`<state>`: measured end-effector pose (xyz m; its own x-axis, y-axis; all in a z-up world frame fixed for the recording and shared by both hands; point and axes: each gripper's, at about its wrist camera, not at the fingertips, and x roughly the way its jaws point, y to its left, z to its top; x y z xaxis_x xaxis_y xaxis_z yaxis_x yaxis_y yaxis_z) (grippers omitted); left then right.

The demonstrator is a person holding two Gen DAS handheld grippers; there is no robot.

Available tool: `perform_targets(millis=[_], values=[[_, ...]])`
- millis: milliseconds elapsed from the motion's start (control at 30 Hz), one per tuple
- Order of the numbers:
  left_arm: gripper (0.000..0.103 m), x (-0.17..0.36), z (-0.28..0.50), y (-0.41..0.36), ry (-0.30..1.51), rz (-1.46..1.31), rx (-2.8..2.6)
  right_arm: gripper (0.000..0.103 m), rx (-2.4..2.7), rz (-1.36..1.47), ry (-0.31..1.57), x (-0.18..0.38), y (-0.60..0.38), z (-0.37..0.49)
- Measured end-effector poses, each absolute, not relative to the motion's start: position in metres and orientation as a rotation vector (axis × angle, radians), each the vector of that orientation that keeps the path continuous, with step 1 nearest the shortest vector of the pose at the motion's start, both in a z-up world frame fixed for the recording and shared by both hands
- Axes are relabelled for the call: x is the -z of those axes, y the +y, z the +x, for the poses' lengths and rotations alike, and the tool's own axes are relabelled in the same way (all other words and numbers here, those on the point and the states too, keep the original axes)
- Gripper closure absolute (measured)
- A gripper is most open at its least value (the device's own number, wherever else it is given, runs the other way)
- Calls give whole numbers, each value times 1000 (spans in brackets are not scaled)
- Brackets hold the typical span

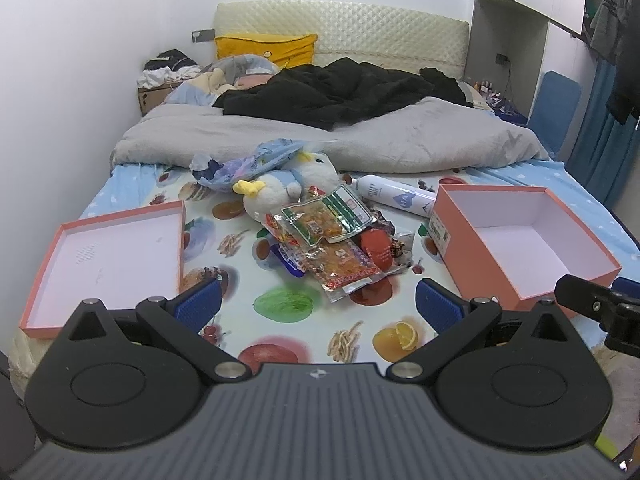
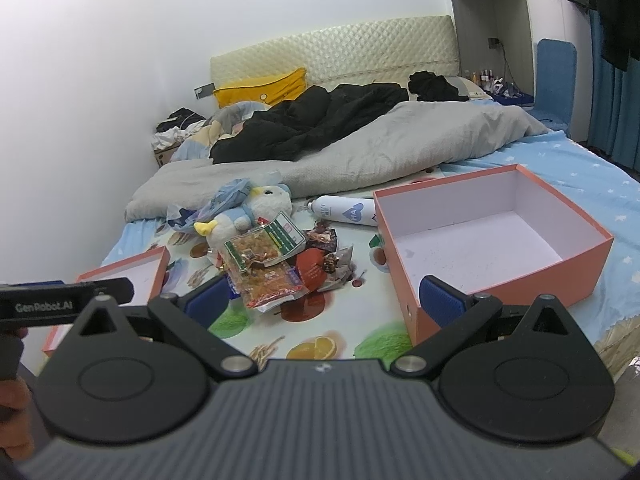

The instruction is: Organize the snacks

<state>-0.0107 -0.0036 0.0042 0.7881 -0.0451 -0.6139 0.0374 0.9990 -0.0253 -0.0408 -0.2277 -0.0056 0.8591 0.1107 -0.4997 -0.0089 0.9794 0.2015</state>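
Left wrist view: the left hand-held gripper [image 1: 318, 304] hangs released over the bed [image 1: 160, 184], facing the snack packets [image 1: 328, 240]. The right hand-held gripper [image 2: 322, 304] is released too, beside the pink box [image 2: 516, 276].

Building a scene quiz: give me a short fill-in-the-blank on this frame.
1. The snack pile lies between the lid and the ____.
2. Inside, the box is ____.
3. Both the left tool and right tool are ____, holding nothing.
4. The white bottle lies on its ____.

Missing: box; empty; open; side
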Motion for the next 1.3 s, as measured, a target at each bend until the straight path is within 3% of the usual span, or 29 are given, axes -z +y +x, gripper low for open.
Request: perform_targets(millis=[1300], values=[[0, -3, 11, -4, 714, 1, 102, 0, -71, 200, 551, 4, -232, -39]])
